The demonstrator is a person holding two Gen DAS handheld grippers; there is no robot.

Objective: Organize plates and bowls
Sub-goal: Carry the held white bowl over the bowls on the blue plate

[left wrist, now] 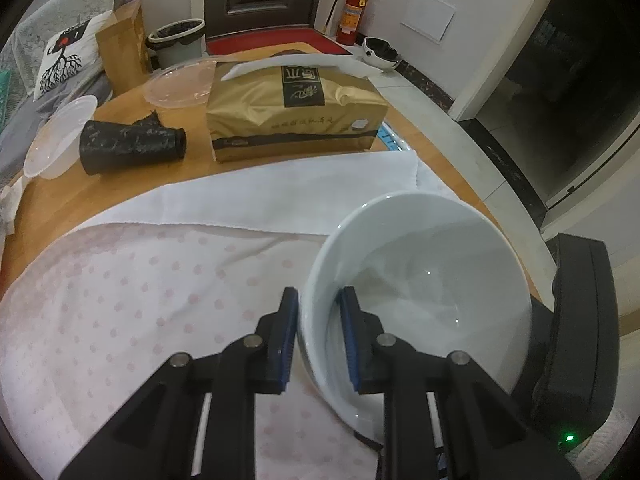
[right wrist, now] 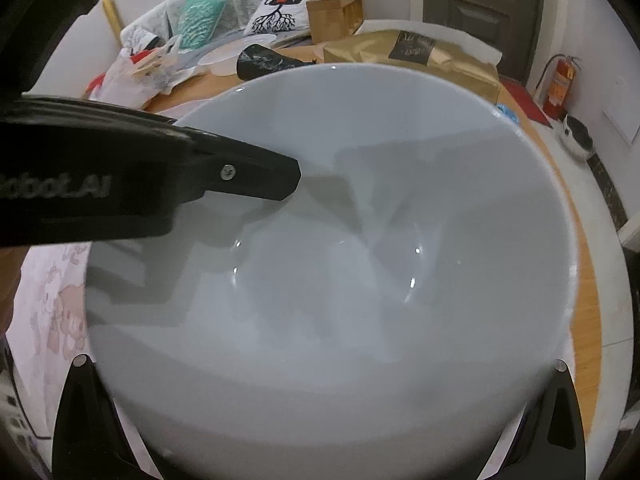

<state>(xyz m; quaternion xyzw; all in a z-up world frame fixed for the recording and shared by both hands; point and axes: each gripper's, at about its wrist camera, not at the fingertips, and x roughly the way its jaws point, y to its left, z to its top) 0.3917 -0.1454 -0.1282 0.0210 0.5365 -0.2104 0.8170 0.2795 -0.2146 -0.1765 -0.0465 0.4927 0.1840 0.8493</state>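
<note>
In the left wrist view, the left gripper [left wrist: 319, 332] has its jaws clamped narrow on the rim of a white bowl [left wrist: 432, 280], one blue pad [left wrist: 289, 336] outside the wall and the other inside. The bowl sits at about 4 o'clock, tilted, over a pink dotted cloth [left wrist: 132, 280] spread on the round wooden bench [left wrist: 120, 164]. At 12 o'clock lies a gold tissue pack [left wrist: 292, 116], at 10 o'clock a black bag roll [left wrist: 132, 144], and beyond it clear plastic containers [left wrist: 60, 136]. The other gripper's dark body shows at 4 o'clock, just beside the bowl. In the right wrist view, the bowl [right wrist: 360, 280] fills the middle, with the left gripper [right wrist: 256, 176] reaching in from 9 o'clock onto its rim. The right gripper [right wrist: 320, 420] shows only black finger bases at 7 and 5 o'clock, set wide either side of the bowl; whether they touch it I cannot tell.
</note>
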